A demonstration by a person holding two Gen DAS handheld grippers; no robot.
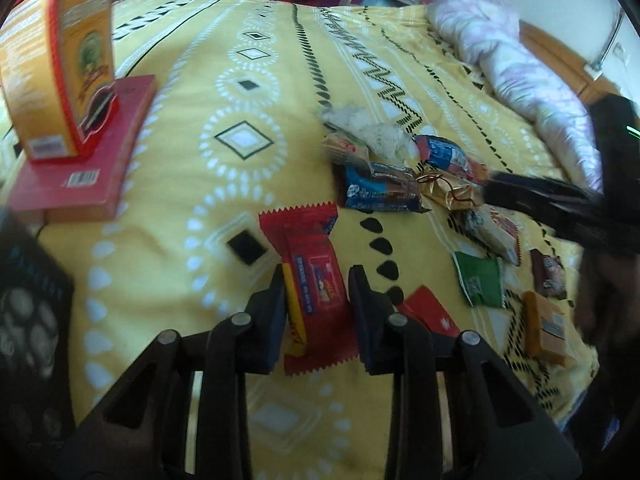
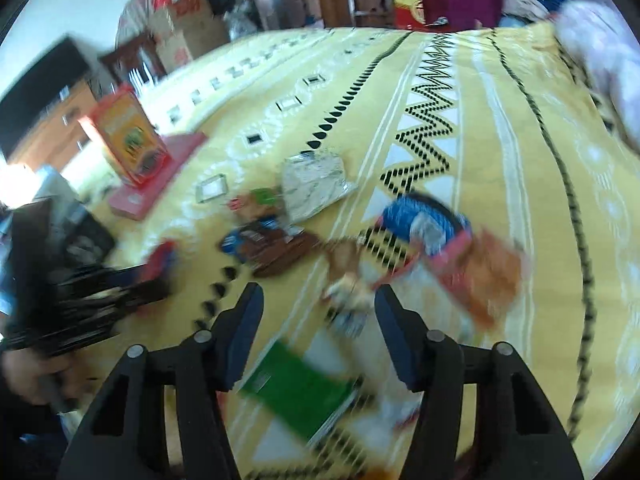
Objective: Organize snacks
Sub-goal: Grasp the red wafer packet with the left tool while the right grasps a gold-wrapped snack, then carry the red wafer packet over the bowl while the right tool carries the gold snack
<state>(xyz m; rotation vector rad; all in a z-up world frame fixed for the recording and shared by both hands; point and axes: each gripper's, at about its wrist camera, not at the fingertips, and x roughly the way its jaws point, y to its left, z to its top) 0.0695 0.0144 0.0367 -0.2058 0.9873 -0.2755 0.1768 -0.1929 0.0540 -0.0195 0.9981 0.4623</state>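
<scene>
On the yellow patterned bedspread (image 1: pixel 280 92), the left gripper (image 1: pixel 318 292) is closed on a red snack packet (image 1: pixel 310 280), its two black fingers pressing the packet's sides while the packet lies on the cloth. To its right lies a loose scatter of other snacks, among them a blue packet (image 1: pixel 380 192), a green packet (image 1: pixel 480 284) and an orange one (image 1: pixel 546 328), while an orange box (image 1: pixel 60 60) stands upright on a flat red box (image 1: pixel 88 160) at the far left. The right gripper (image 2: pixel 320 312) hangs above the scatter with its jaws apart and nothing pressed between them, a green packet (image 2: pixel 300 396) lying on the cloth below the gap.
</scene>
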